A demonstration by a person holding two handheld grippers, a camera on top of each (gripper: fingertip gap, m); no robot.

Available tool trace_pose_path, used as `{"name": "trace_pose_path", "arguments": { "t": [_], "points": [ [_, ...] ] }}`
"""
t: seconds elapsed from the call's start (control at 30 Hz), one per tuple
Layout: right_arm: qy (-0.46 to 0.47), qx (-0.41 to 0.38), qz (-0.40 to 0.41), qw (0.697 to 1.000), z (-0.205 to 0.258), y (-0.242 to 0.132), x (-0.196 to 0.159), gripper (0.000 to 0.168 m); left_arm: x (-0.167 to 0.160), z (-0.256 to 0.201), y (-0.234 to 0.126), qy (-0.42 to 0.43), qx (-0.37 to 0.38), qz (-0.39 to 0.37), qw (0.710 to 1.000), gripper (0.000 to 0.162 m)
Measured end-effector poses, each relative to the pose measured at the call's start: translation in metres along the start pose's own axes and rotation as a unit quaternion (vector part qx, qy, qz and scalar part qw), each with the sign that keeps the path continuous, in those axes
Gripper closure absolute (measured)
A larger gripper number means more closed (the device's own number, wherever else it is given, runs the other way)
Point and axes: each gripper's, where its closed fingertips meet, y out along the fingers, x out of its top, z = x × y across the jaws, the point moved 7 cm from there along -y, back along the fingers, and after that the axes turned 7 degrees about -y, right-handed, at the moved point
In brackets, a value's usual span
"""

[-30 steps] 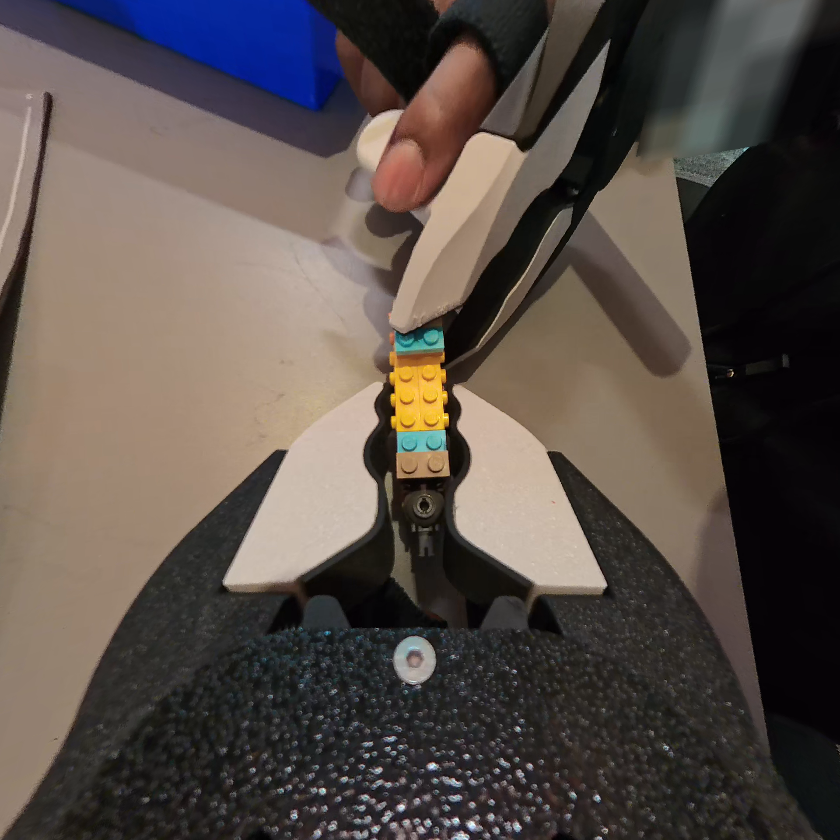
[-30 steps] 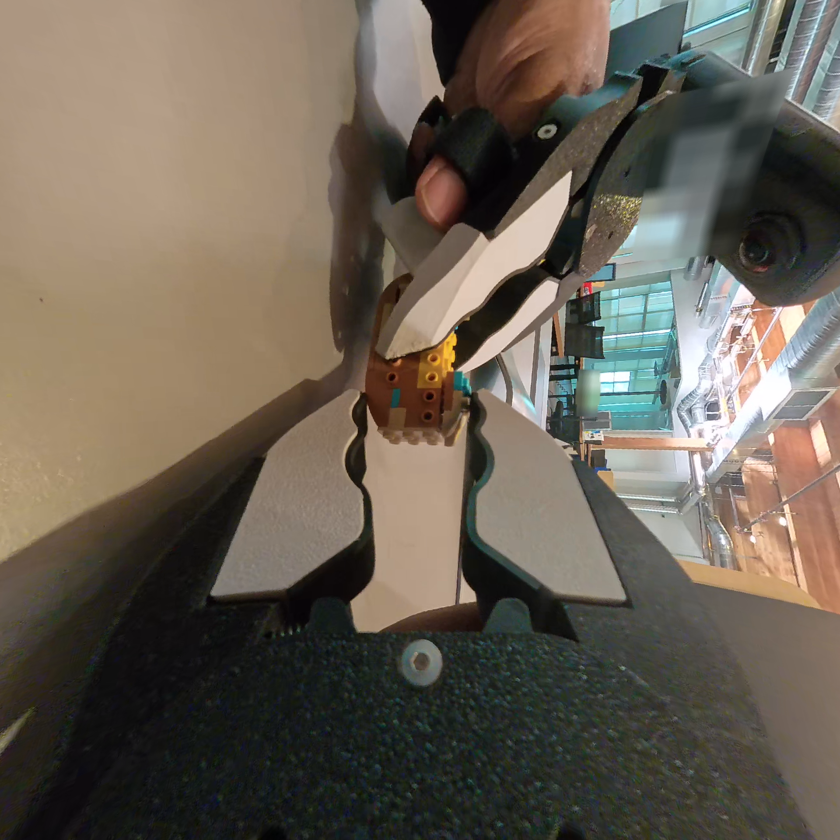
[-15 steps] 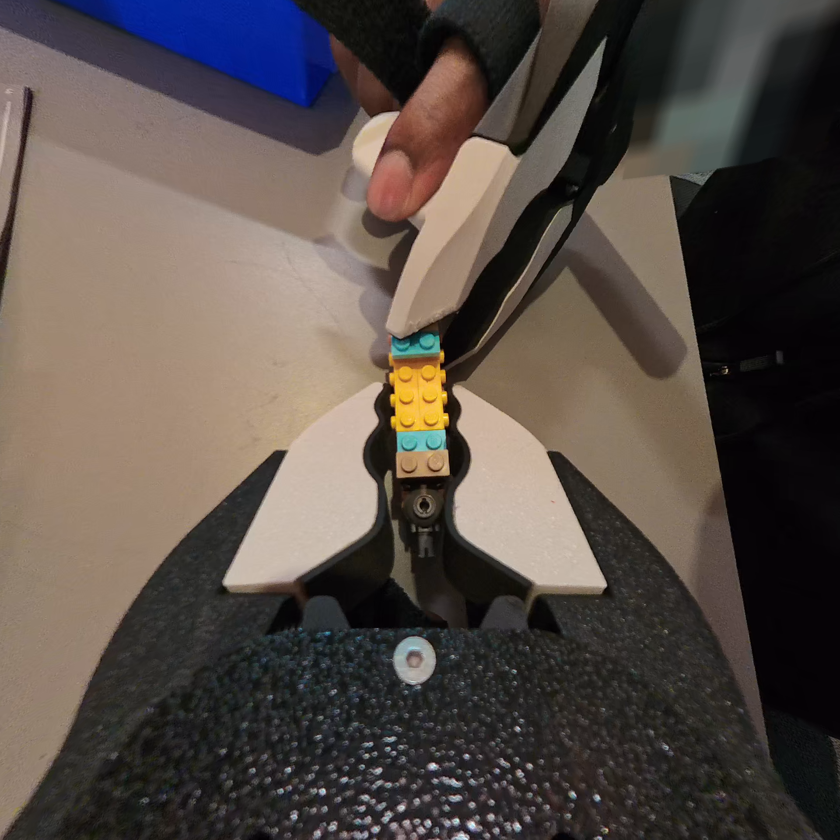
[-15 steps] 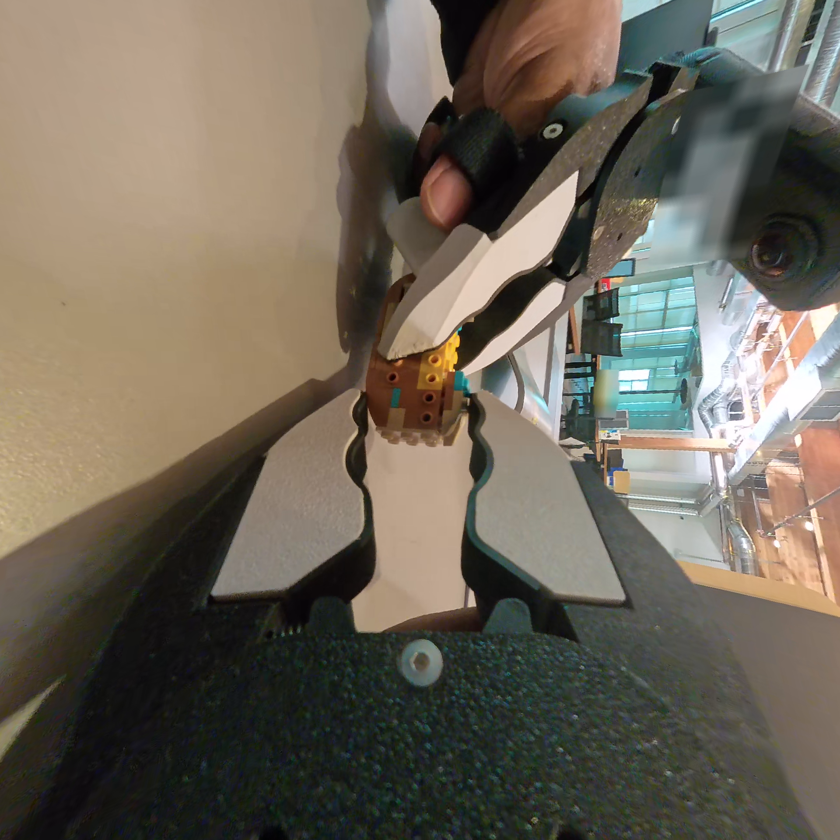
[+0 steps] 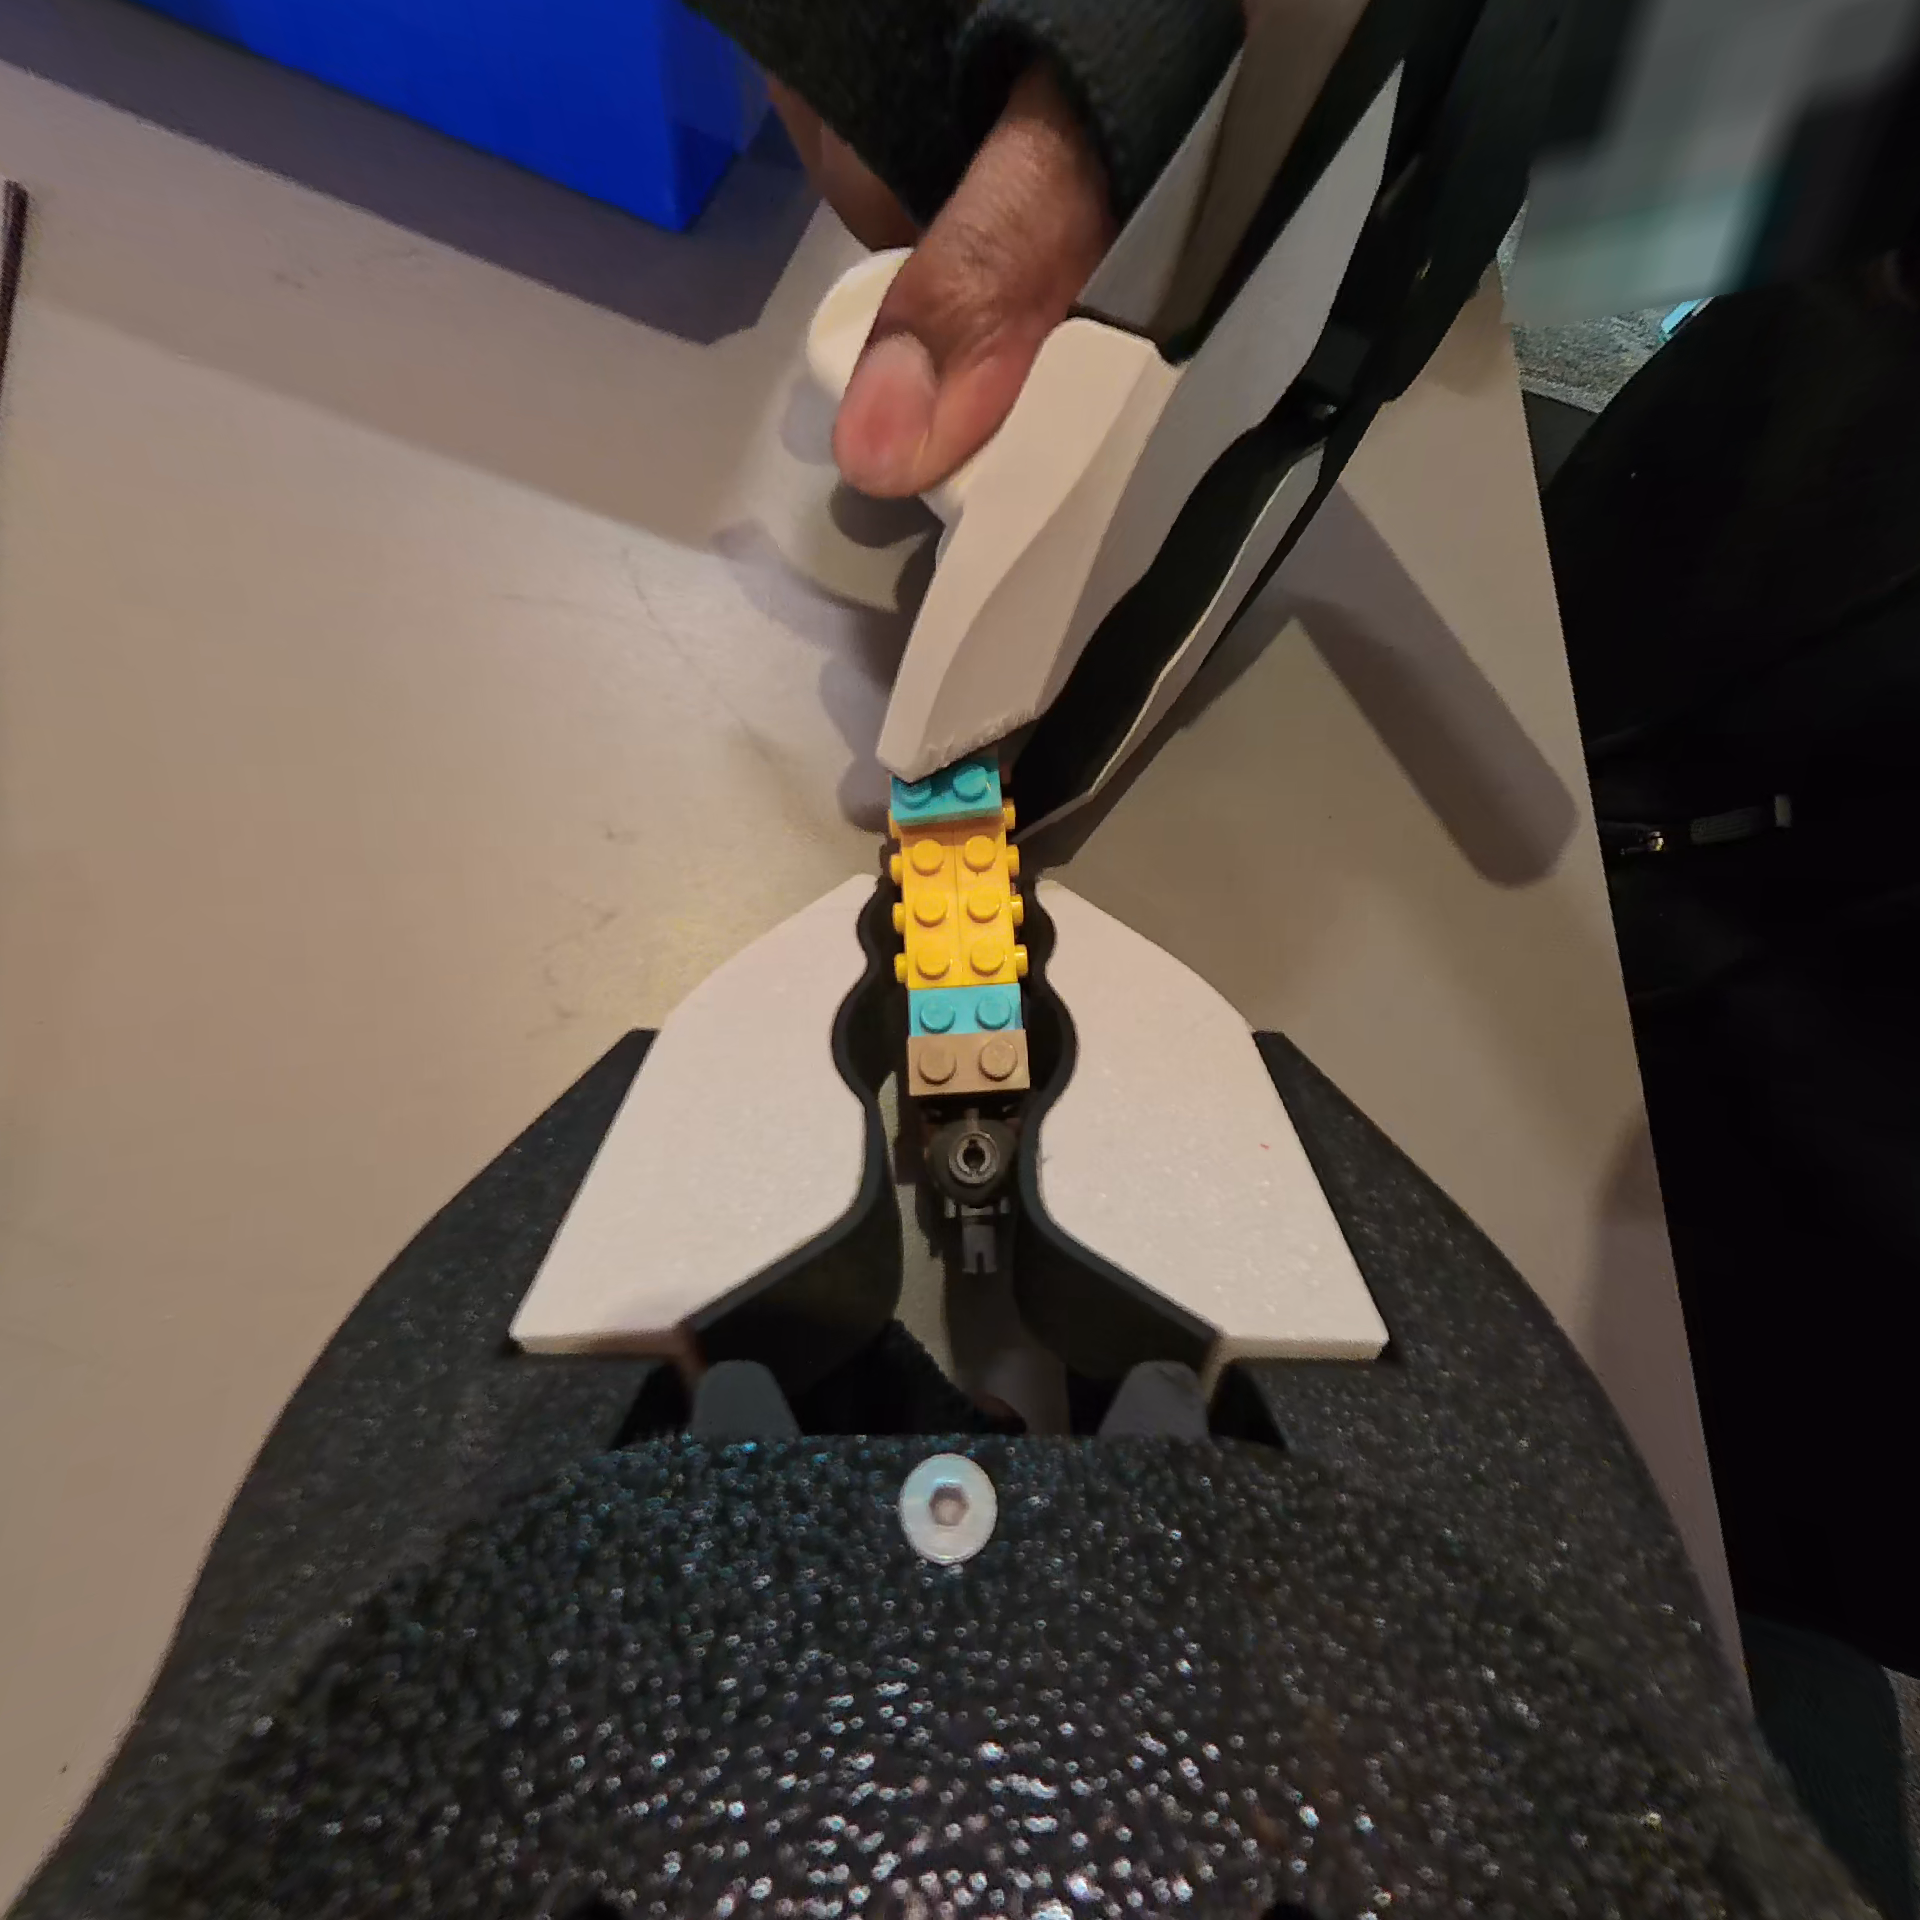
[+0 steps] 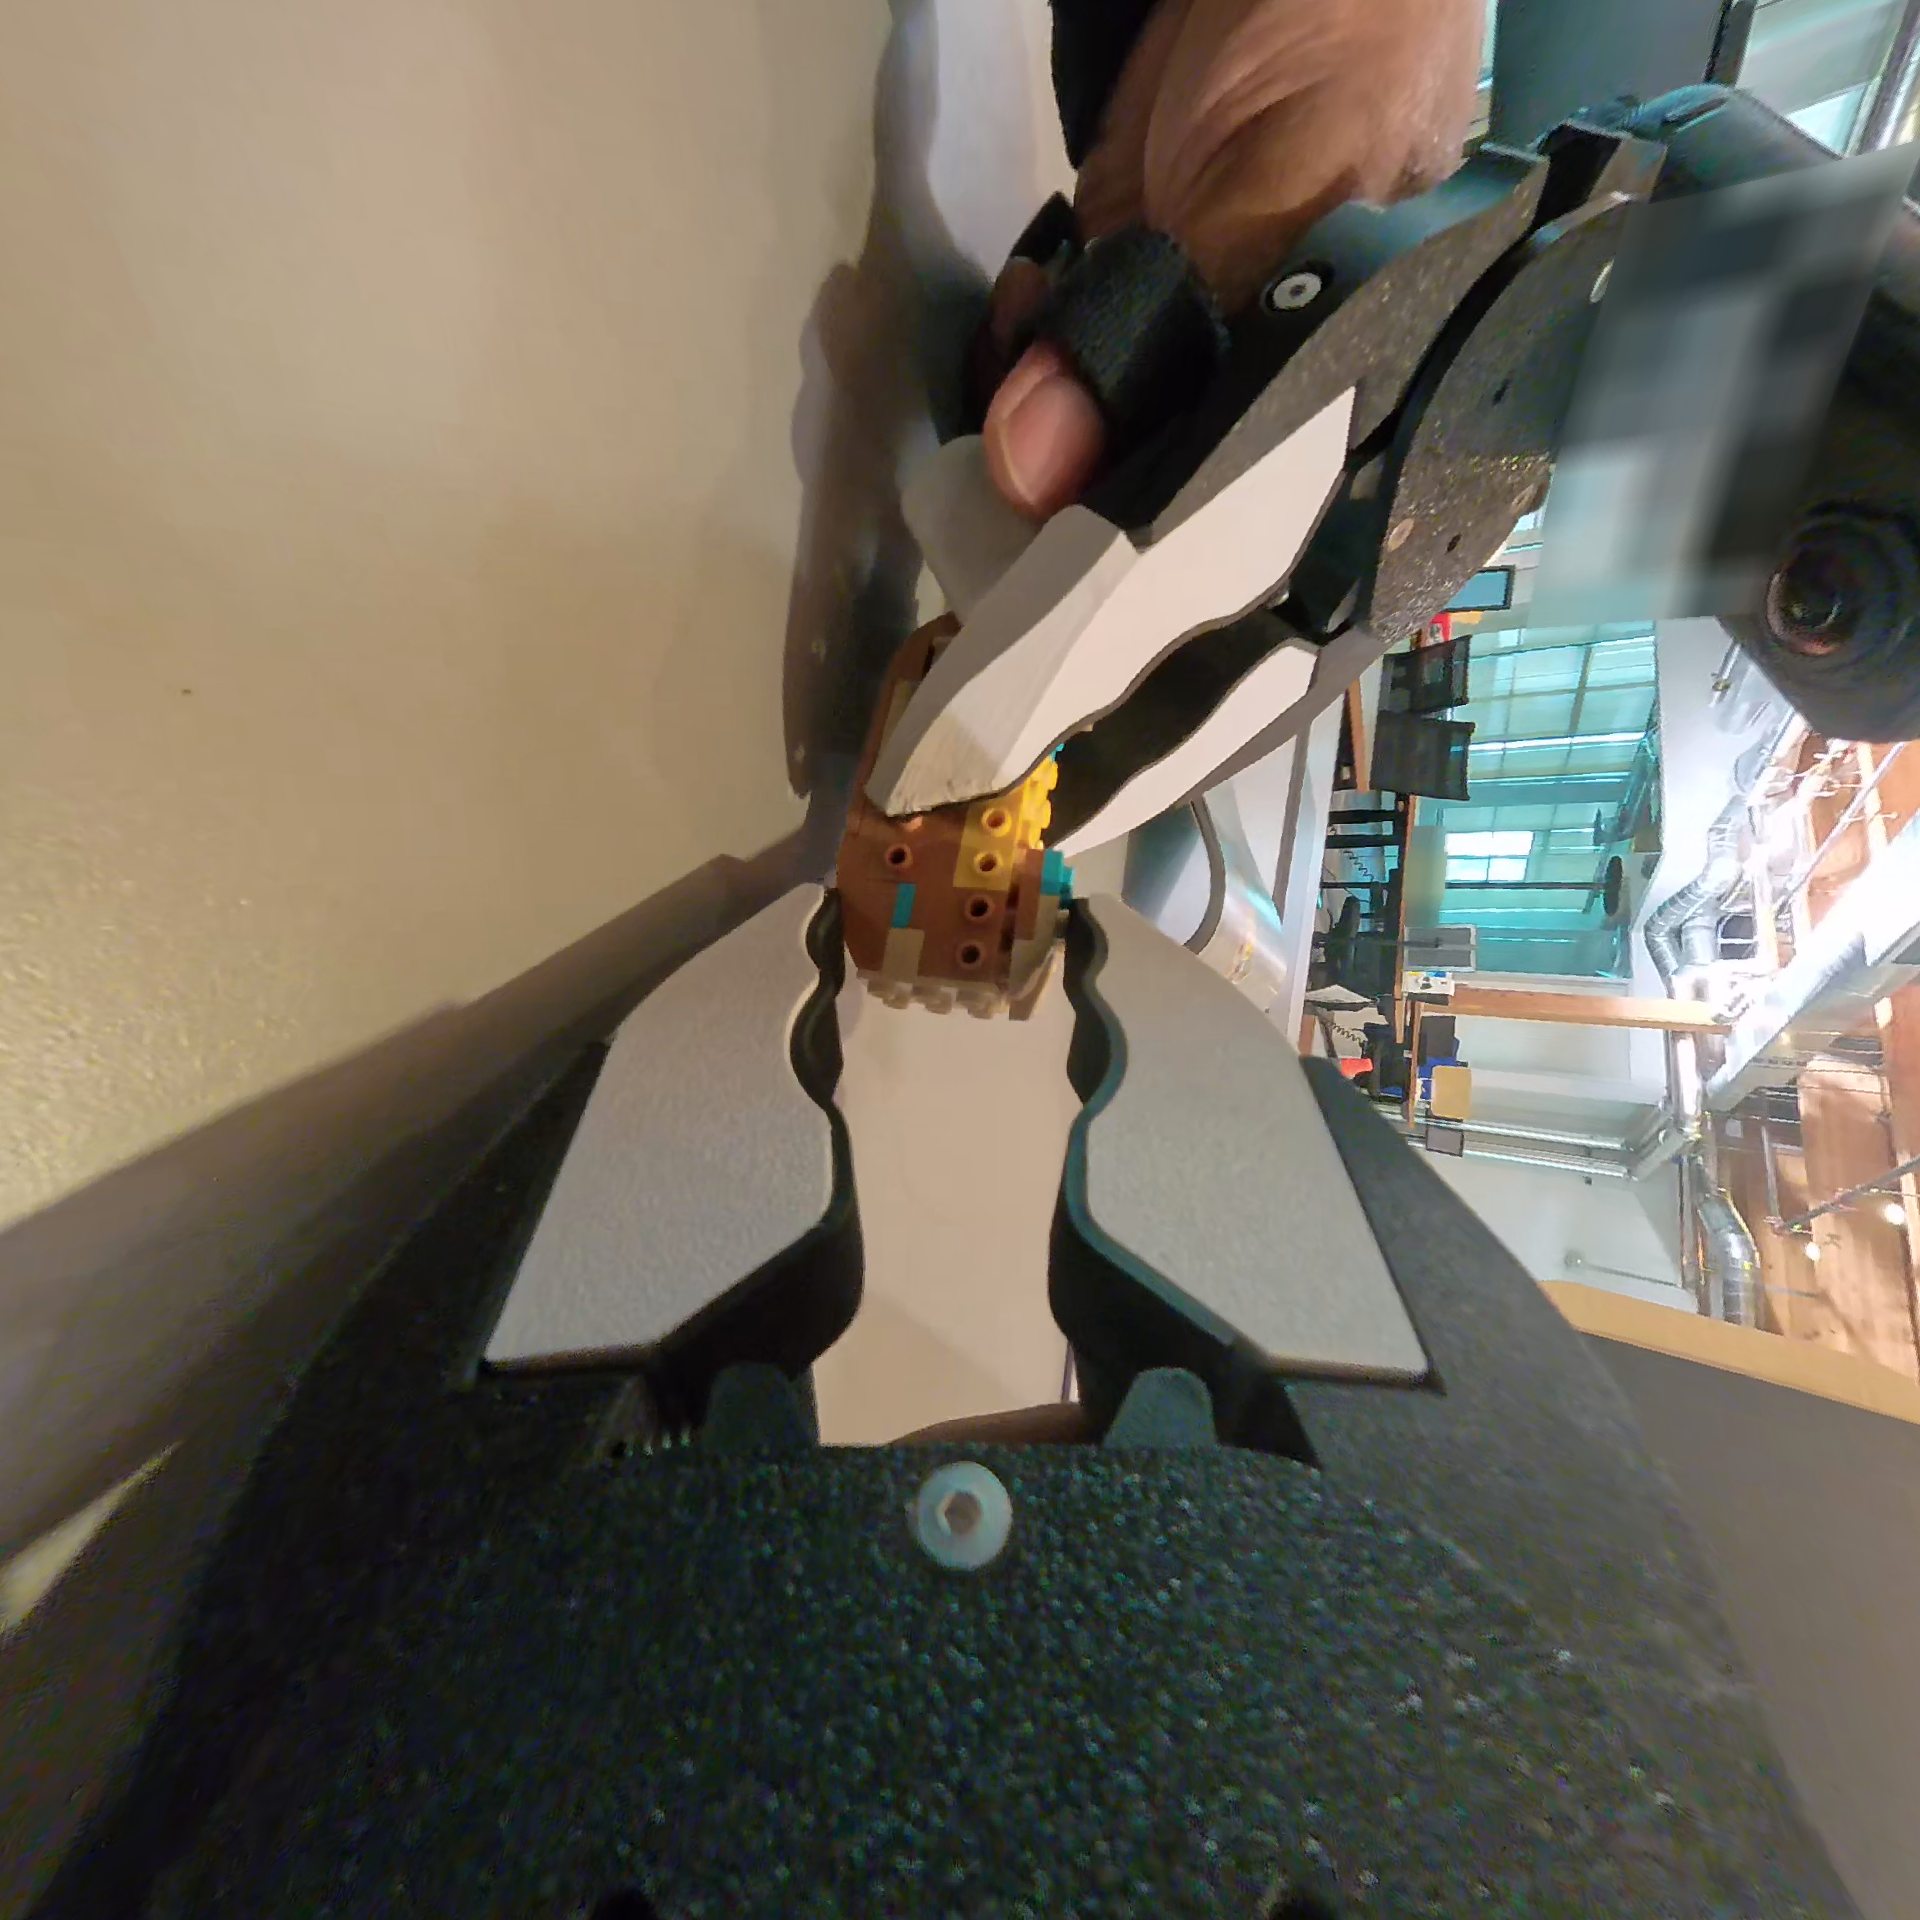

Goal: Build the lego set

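Note:
A small lego model [image 5: 961, 935] of yellow, teal and tan bricks, with a black piece at its near end, is held above the beige table [image 5: 364, 727]. My left gripper [image 5: 956, 899] is shut on its sides. My right gripper [image 5: 997, 790] comes down from the upper right, and its white fingertips clamp the model's far end. In the right wrist view the right gripper [image 6: 951, 925] is shut on the model's brown and yellow end [image 6: 935, 894]. There the left gripper [image 6: 1008, 800] reaches in from the upper right, shut on the same model. A person's thumb rests on each gripper.
A blue bin [image 5: 520, 94] stands at the far edge of the table. The table's right edge [image 5: 1590, 935] borders a dark area. A dark strip [image 5: 10, 270] lies at the left edge. In the right wrist view a room with windows [image 6: 1558, 810] shows behind. The grippers are tip to tip, or close to it.
Both grippers keep their hold on the model. The pair has drifted slightly, so the table's left strip has slid almost out of the left wrist view.

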Motion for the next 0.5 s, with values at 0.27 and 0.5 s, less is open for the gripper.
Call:
{"name": "trace_pose_path", "arguments": {
  "t": [0.27,0.5],
  "points": [
    [-0.001,0.004,0.007,1.0,0.0005,0.0008,-0.0005,0.128,-0.0007,0.0014,0.0006,-0.013,-0.003,0.002,1.0,0.142],
    [0.003,0.013,0.009,1.0,-0.0005,-0.0006,-0.0001,0.128,-0.0007,0.0011,0.0012,-0.017,-0.008,0.002,1.0,0.141]
  ]
}}
